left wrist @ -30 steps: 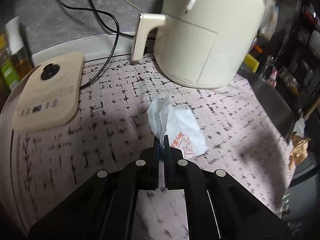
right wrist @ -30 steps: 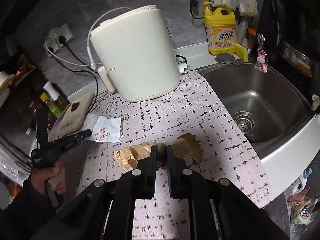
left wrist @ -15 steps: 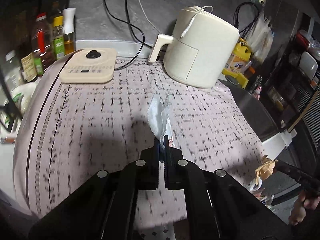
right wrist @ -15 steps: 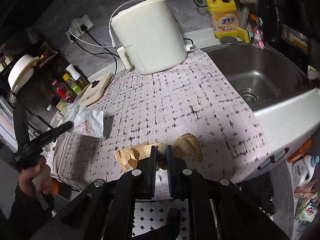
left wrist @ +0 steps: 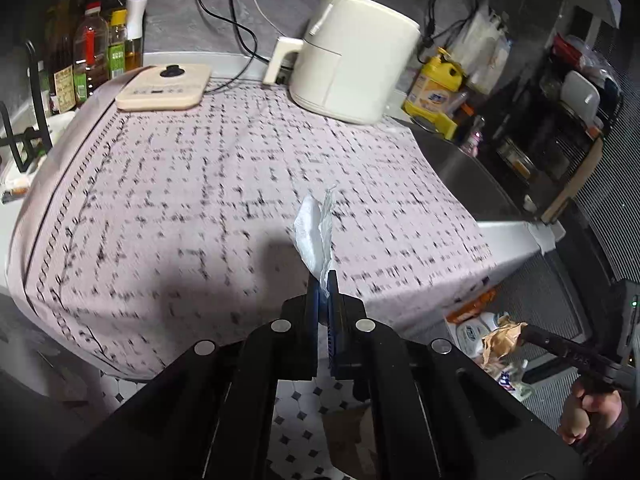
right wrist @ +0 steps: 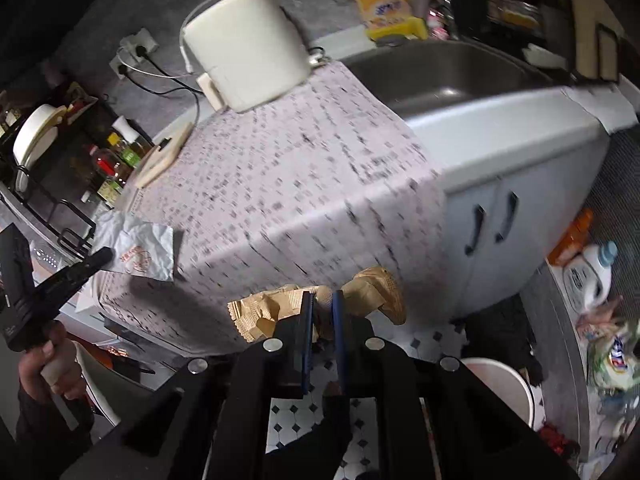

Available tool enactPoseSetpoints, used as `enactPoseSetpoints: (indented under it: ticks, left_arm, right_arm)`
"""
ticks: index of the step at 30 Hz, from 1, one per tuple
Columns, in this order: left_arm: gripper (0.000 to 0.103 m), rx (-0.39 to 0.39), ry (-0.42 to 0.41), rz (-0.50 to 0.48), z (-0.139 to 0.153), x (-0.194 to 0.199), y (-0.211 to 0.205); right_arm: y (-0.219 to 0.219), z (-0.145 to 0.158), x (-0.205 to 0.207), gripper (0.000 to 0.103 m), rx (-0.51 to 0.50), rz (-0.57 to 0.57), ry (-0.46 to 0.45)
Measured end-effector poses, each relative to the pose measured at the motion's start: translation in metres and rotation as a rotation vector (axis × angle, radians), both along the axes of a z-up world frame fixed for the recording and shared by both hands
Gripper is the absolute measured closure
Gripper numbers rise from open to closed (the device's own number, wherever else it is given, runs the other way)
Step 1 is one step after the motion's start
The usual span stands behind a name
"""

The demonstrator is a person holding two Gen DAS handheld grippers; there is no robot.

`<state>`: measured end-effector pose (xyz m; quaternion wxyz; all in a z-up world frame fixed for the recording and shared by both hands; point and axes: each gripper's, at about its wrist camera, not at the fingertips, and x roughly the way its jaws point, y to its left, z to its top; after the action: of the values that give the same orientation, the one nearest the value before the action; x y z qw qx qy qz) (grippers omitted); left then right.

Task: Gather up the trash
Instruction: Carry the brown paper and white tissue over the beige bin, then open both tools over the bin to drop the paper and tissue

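My left gripper is shut on a white paper wrapper with red print, held in the air in front of the counter edge. It also shows in the right wrist view, at the tip of the left gripper. My right gripper is shut on a crumpled brown paper wrapper, held off the counter above the tiled floor. The brown wrapper also shows in the left wrist view, at the lower right.
The counter carries a patterned cloth, a cream air fryer, a flat beige appliance, bottles and a sink. A white bucket stands on the floor by white cabinet doors and detergent bottles.
Both grippers have pulled back from the counter, each still holding its wrapper. The right gripper has dropped below counter height, over the floor by the cabinet.
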<state>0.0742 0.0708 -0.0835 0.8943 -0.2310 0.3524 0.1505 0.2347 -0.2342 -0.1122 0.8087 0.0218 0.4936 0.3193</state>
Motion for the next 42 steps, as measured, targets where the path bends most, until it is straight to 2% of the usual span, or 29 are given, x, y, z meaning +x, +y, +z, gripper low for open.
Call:
enactPoseSetpoints:
  ticks: [5, 11, 17, 19, 20, 21, 23, 32, 42]
  left_arm:
    - [0.099, -0.038, 0.018, -0.031, -0.026, -0.004, -0.036]
    - [0.099, -0.095, 0.071, -0.146, -0.072, 0.006, -0.093]
    - [0.099, -0.106, 0.125, -0.287, -0.101, 0.021, -0.150]
    - [0.099, -0.108, 0.144, -0.326, -0.107, 0.026, -0.165]
    - [0.099, -0.107, 0.154, -0.349, -0.110, 0.029, -0.173]
    - [0.099, -0.107, 0.162, -0.368, -0.112, 0.032, -0.179]
    - [0.099, -0.102, 0.176, -0.405, -0.115, 0.036, -0.191]
    - [0.099, -0.074, 0.236, -0.572, -0.126, 0.059, -0.244]
    - [0.099, -0.040, 0.327, -0.772, -0.141, 0.087, -0.299]
  right_arm:
    - [-0.045, -0.024, -0.017, 0.092, -0.041, -0.061, 0.056]
    - [-0.095, -0.054, -0.035, 0.092, -0.103, -0.137, 0.089]
    - [-0.133, -0.103, -0.047, 0.091, -0.144, -0.211, 0.165]
    - [-0.138, -0.114, -0.048, 0.084, -0.154, -0.214, 0.172]
    - [-0.140, -0.118, -0.047, 0.075, -0.155, -0.227, 0.174]
    - [-0.145, -0.120, -0.047, 0.061, -0.145, -0.252, 0.176]
    - [-0.154, -0.119, -0.049, 0.056, -0.123, -0.293, 0.167]
    - [-0.217, -0.098, -0.068, 0.049, -0.047, -0.468, 0.164]
    - [-0.271, -0.082, -0.098, 0.045, -0.012, -0.643, 0.149]
